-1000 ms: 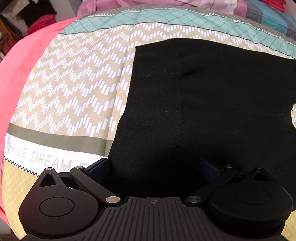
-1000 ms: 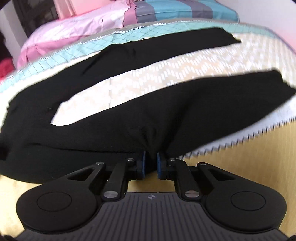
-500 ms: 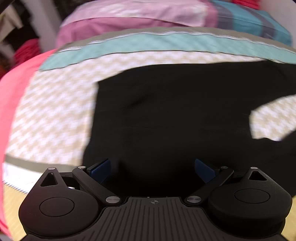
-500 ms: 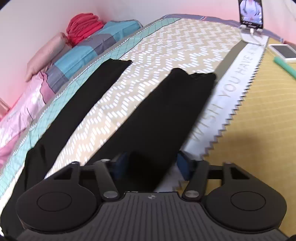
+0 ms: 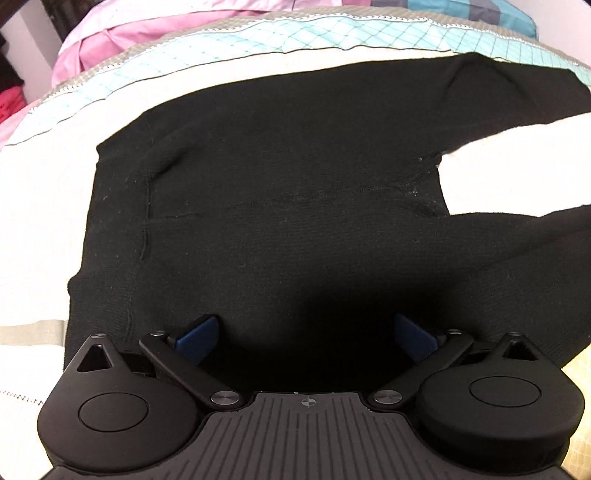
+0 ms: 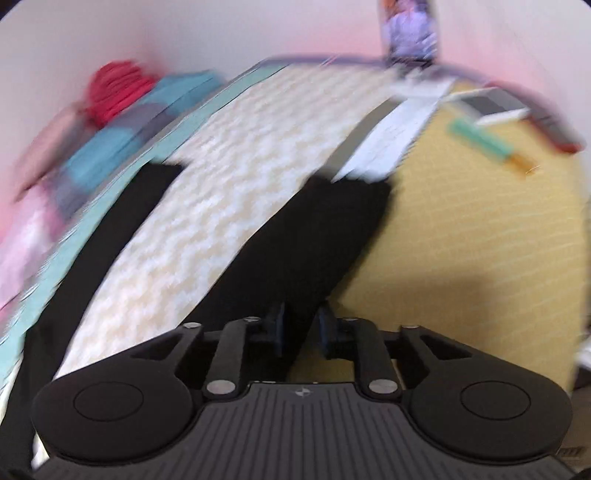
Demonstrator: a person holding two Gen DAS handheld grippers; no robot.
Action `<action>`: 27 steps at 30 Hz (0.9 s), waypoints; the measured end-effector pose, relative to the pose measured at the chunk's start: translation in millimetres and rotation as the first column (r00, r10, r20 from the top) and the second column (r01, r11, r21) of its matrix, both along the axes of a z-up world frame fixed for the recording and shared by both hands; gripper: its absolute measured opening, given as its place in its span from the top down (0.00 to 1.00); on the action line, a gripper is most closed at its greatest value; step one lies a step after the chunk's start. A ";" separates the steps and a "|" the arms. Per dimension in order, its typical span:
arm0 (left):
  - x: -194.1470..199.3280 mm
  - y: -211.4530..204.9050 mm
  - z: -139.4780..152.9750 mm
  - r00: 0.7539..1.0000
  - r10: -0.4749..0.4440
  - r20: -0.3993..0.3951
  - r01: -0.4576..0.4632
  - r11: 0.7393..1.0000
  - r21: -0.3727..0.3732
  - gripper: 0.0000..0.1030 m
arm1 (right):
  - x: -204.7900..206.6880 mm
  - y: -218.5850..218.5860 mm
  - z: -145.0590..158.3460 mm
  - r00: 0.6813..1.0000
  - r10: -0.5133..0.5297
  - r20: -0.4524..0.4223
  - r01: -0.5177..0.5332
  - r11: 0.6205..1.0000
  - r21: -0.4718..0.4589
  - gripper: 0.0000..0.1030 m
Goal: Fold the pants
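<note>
My right view was smeared; the pants (image 6: 314, 251) ran off its lower left edge. I couldn't tell whether my right gripper (image 6: 300, 328) pinched cloth. The propped phone (image 6: 410, 33) was cropped above.

black pants (image 5: 295, 206), bedspread (image 6: 236, 192) cream-beige zigzag with teal diamond-grid band and mustard-yellow section, pink pillow (image 5: 122, 40), blue gripper pads (image 5: 195, 334)

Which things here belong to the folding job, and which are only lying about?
For the job:
- black knit pants, spread on the bed, legs apart
- left gripper, open over the waist part
- right gripper, nearly closed around one leg's edge

Lying about:
- patterned bedspread
- pink pillow
- red folded cloth
- green stick-shaped object, blurred
</note>
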State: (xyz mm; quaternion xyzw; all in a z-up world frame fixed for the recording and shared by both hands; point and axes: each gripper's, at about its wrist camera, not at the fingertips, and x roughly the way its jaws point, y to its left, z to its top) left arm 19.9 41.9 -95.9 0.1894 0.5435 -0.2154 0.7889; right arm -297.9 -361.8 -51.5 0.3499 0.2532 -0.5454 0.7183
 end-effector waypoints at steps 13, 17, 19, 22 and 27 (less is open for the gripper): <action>-11.3 3.5 -2.2 1.000 -0.003 0.021 0.004 1.000 -0.016 0.00 | 82.1 100.7 -13.1 0.742 0.638 -0.207 -0.650 0.760 0.013 0.49; -16.1 8.6 -0.3 0.999 -0.015 0.031 0.016 1.000 -0.025 0.00 | 44.8 71.9 -5.6 0.872 0.464 -0.158 -0.466 0.884 0.030 0.52; -17.5 10.0 0.1 0.999 -0.022 0.037 0.023 0.999 -0.030 0.00 | 50.0 81.3 3.2 0.872 0.412 -0.265 -0.437 0.899 -0.039 0.49; -17.4 11.5 1.7 0.999 -0.020 0.029 0.021 0.999 -0.039 0.00 | 63.8 97.6 11.6 0.842 0.507 -0.186 -0.524 0.850 -0.052 0.46; -14.3 17.2 14.0 0.999 -0.004 0.048 0.007 0.998 -0.062 0.00 | 114.0 150.6 -0.6 0.655 0.735 -0.179 -0.748 0.664 -0.012 0.39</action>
